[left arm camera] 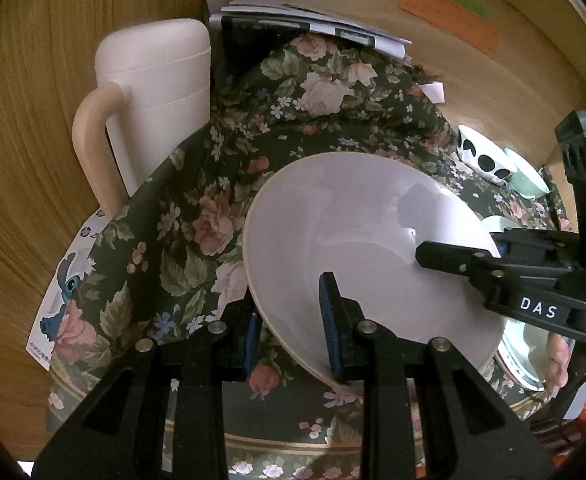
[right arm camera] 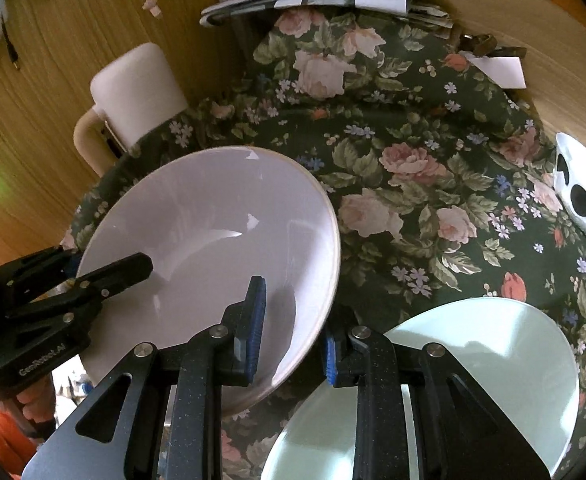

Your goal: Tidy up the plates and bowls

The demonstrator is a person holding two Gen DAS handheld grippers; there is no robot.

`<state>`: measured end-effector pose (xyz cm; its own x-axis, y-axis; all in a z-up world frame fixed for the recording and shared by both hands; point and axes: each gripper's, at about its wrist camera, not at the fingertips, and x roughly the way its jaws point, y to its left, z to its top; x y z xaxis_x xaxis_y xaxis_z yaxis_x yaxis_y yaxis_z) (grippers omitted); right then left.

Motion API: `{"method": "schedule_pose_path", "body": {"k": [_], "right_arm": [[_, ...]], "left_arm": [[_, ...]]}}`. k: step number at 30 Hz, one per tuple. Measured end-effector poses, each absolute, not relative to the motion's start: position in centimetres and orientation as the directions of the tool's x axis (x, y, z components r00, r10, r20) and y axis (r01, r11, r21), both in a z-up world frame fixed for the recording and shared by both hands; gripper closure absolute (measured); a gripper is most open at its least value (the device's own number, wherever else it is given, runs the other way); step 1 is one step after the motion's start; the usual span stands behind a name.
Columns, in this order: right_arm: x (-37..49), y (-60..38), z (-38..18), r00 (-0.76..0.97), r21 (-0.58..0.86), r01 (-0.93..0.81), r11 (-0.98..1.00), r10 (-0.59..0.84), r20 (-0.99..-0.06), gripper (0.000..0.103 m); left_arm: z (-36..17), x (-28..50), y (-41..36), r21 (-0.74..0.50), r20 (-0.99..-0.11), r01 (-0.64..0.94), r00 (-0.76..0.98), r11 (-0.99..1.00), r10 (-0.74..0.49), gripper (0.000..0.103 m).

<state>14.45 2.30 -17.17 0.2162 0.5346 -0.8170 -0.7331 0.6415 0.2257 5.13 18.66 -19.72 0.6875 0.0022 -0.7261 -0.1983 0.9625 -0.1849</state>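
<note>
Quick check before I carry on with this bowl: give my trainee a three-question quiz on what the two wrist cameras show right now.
1. True or false: the white bowl with black spots is stacked inside the large plain white bowl.
2. Which item lies on the floral tablecloth just beside the right gripper, on the side away from the large bowl?
A. pale green plate
B. cream lidded jug
C. pile of papers
3. Fill in: the left gripper and the right gripper each have one finger inside the large bowl and one ____ its rim.

Key: 1 false; 2 A; 3 outside.
</note>
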Motion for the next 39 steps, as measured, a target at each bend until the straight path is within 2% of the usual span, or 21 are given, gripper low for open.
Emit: {"method": "schedule_pose_path", "body": {"k": [7, 11, 16, 26, 32, 39], "right_arm": [[14.8, 2.2, -17.5, 0.196, 0.241, -0.732, 0.637, 0.536, -0.821, 0.078], [14.5, 1.1, -16.6, 0.209, 0.256, -0.728, 0.635, 0.562, -0.8, 0.072], [14.5, -0.5, -15.0, 0.26, 0.251, -0.719, 0.648, 0.585, -0.768, 0.065], [16.0, -5.7, -11.3, 0.412, 0.218, -0.668, 0.711, 0.597, -0.688, 0.049], [18.4, -9.5, -10.1, 0.49, 0.201, -0.608, 0.768, 0.563, -0.666, 0.048], [21.9, -13.4, -10.3, 0.548, 0.191, -0.523, 0.831, 0.5, -0.671, 0.047]], "left_arm": [[-19.9, 5.6, 18.8, -0.184, -0.741, -0.211, 0.672, 0.96, 0.006, 0.075], [-19.7, 5.5, 19.2, -0.164, -0.737, -0.228, 0.675, 0.96, 0.034, 0.065], [-18.0, 5.2, 19.3, -0.136, -0.716, -0.244, 0.694, 0.96, 0.076, 0.064], [-12.5, 6.4, 16.4, -0.114, -0.634, -0.185, 0.77, 0.976, 0.071, 0.04], [-10.6, 8.9, 14.0, -0.109, -0.614, -0.139, 0.788, 0.984, 0.043, 0.032], [-9.7, 13.7, 11.2, -0.111, -0.628, -0.101, 0.778, 0.989, 0.01, 0.029]]}}
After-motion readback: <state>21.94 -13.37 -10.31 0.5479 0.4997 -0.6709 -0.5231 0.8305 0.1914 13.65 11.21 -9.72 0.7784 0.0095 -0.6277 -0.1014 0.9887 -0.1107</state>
